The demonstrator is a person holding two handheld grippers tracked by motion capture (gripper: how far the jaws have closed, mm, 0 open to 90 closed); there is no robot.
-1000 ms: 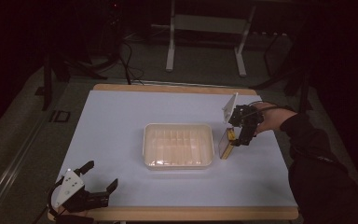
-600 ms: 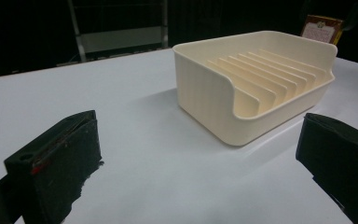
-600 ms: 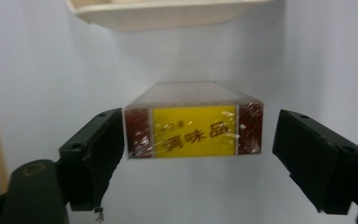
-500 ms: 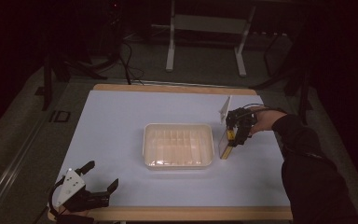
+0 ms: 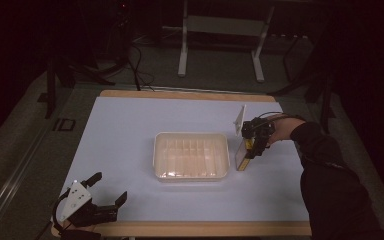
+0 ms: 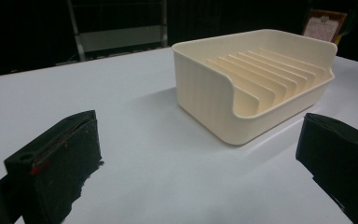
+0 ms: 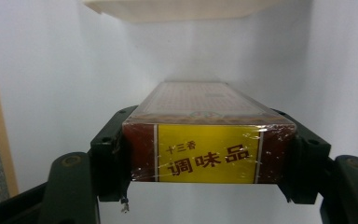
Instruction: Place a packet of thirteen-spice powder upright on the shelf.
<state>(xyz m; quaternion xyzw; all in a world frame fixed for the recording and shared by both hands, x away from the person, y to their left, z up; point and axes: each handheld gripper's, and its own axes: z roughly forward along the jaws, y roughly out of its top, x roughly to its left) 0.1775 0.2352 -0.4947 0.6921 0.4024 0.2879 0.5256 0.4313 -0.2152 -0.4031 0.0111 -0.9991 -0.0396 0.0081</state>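
A dark red box with a yellow label [image 7: 209, 154], wrapped in clear film, stands on edge just right of the cream ribbed tray [image 5: 190, 136]. My right gripper [image 5: 251, 149] comes at the box [image 5: 241, 161] from above. Its jaws have just been closing and now press on both narrow sides, so the gripper [image 7: 209, 140] is shut on the box. My left gripper [image 5: 110, 186] rests at the table's near left corner, open and with nothing in it. In the left gripper view its fingers [image 6: 60, 158] stand wide apart, facing the tray [image 6: 200, 79] and the distant box [image 6: 324, 25].
The white table top [image 5: 130, 125] has a wooden rim at its near and far edges. A metal stand [image 5: 220, 50] and cables lie on the floor beyond the far edge. A dark sleeve [image 5: 330, 170] reaches in over the right side.
My right gripper sank a little onto the box and its jaws closed on it. The box, the tray and my left gripper have stayed where they were.
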